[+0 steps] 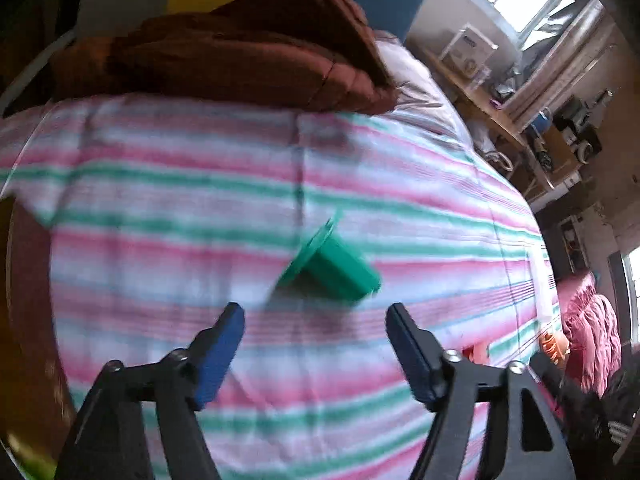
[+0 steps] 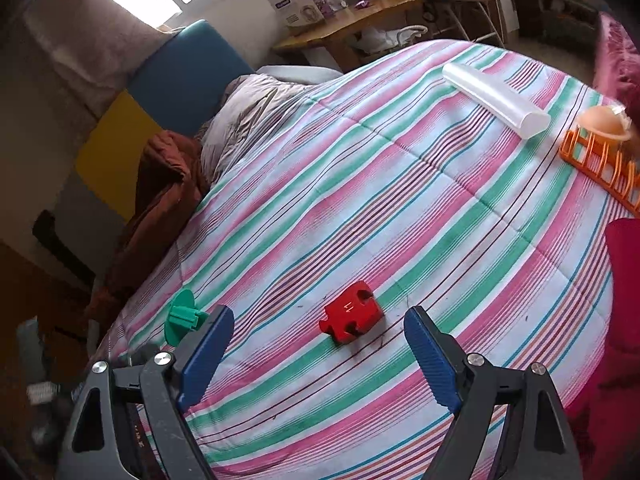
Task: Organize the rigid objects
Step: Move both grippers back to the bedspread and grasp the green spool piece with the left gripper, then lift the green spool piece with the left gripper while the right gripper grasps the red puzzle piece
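Red puzzle-piece block (image 2: 351,317): raised mark on top face, seemingly "11"; lies on striped bedspread (image 2: 400,208), lower centre of the right wrist view, just ahead of the right gripper (image 2: 319,330), between its wide, empty jaws.

Green flanged piece (image 1: 332,266): blurred, centre frame, just beyond the left gripper (image 1: 315,318), whose jaws stand wide and empty.

Box (image 2: 294,4), upper centre: print unreadable.

Both the left gripper (image 1: 315,316) and right gripper (image 2: 319,322) are showing black frames, silver screws and ribbed blue pads (image 2: 430,360).
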{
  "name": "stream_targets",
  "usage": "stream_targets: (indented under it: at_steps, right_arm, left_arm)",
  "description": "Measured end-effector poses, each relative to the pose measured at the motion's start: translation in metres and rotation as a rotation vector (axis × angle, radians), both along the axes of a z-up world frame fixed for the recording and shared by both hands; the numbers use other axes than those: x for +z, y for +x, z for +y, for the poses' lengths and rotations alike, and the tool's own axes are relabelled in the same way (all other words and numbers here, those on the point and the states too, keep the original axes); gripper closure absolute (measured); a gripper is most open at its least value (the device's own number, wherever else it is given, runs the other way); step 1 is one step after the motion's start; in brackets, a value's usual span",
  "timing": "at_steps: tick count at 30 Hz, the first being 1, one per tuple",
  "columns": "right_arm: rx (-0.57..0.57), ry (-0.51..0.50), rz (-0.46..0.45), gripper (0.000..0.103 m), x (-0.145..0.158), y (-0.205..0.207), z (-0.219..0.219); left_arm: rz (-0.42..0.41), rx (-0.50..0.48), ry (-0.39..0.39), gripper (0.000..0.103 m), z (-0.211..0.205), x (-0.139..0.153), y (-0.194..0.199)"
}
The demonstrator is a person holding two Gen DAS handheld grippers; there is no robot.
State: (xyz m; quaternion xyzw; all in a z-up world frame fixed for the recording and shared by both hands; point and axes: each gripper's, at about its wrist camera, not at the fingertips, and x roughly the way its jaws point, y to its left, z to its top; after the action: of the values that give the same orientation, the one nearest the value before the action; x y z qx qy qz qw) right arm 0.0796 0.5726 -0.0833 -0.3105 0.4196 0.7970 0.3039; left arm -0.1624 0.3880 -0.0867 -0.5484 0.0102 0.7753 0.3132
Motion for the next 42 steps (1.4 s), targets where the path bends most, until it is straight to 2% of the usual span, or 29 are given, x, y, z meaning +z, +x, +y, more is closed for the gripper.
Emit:
stream_targets:
  at_steps: [3, 5, 7, 10, 12, 14, 15, 16, 20, 25, 30, 32, 36, 42]
  right_arm:
    - [0.007, -0.019, 0.009, 0.015, -0.002, 0.0, 0.0]
    - [0.009, -0.02, 0.012, 0.014, -0.002, 0.0, 0.0]
    - [0.011, -0.028, 0.018, 0.014, -0.002, 0.0, 0.0]
    - [0.009, -0.038, 0.018, 0.013, -0.003, 0.0, 0.0]
    - [0.008, -0.04, 0.016, 0.013, -0.003, 0.0, 0.0]
    - [0.005, -0.04, 0.009, 0.013, -0.004, 0.0, 0.0]
    - [0.003, -0.04, 0.006, 0.013, -0.005, 0.0, 0.001]
    - [0.0, -0.038, 0.0, 0.013, -0.005, 0.0, 0.001]
    - [-0.022, -0.035, -0.014, 0.013, -0.007, 0.003, 0.005]
    - [-0.104, -0.042, -0.002, 0.013, -0.01, 0.019, 0.014]
    - [-0.127, -0.048, -0.029, 0.013, -0.014, 0.019, 0.018]
    - [-0.109, -0.034, -0.05, 0.013, -0.014, 0.014, 0.016]
    - [-0.011, 0.039, -0.143, 0.013, -0.016, -0.006, 0.006]
    - [0.15, 0.233, -0.327, 0.013, -0.021, -0.041, -0.017]
  left_arm:
    - [0.076, -0.06, -0.023, 0.02, 0.018, 0.005, -0.007]
    - [0.135, -0.155, -0.046, 0.019, 0.034, 0.006, -0.006]
    - [0.186, -0.242, -0.083, 0.011, 0.046, 0.004, -0.003]
    - [0.205, -0.347, -0.162, 0.009, 0.06, -0.01, -0.003]
    - [0.19, -0.391, -0.181, 0.009, 0.064, -0.018, -0.002]
    - [0.213, -0.435, -0.206, 0.011, 0.067, -0.026, 0.003]
    - [0.222, -0.442, -0.213, 0.028, 0.068, -0.028, 0.004]
    - [0.238, -0.444, -0.218, 0.041, 0.069, -0.031, 0.005]
    - [0.198, -0.386, -0.176, 0.042, 0.056, -0.029, 0.004]
    - [0.208, -0.32, -0.183, 0.042, 0.027, -0.018, 0.024]
    - [0.188, -0.253, -0.151, 0.042, -0.007, -0.005, 0.048]
    - [0.161, -0.24, -0.108, 0.042, -0.025, 0.002, 0.058]
    - [0.204, -0.237, -0.066, 0.042, -0.055, 0.023, 0.088]
    - [0.188, -0.217, 0.001, 0.042, -0.091, 0.037, 0.113]
